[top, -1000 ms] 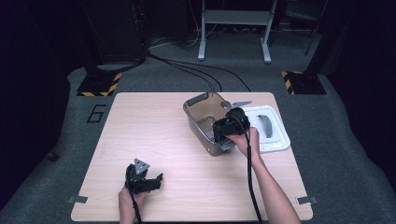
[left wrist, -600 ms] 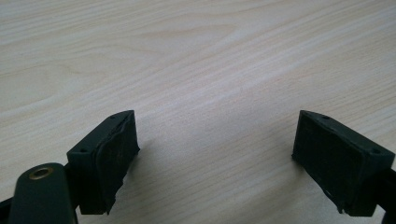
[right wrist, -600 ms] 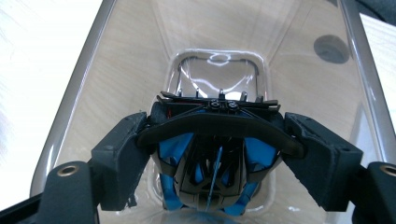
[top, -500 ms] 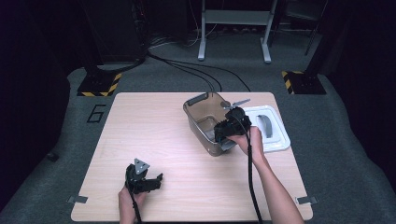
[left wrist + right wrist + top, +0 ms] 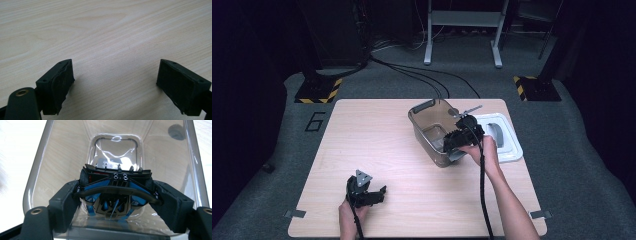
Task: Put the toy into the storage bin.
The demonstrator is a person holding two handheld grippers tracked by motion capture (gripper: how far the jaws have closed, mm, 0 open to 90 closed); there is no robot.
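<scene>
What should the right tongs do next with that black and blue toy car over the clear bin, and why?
Probably lower a little further and then open. The right tongs are clamped on the black and blue toy car, held above the floor of the clear bin, inside its walls. The left tongs sit open over bare table.

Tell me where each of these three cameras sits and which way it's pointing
High view: above the person's side, looking forward and down on the table; both forearms, left gripper, right gripper.
Left gripper view: rides the left gripper, facing bare tabletop; jaws apart.
Right gripper view: rides the right gripper, looking into the clear bin; jaws clamp a black-and-blue toy car.
Shared: high and right gripper views both show the bin.
</scene>
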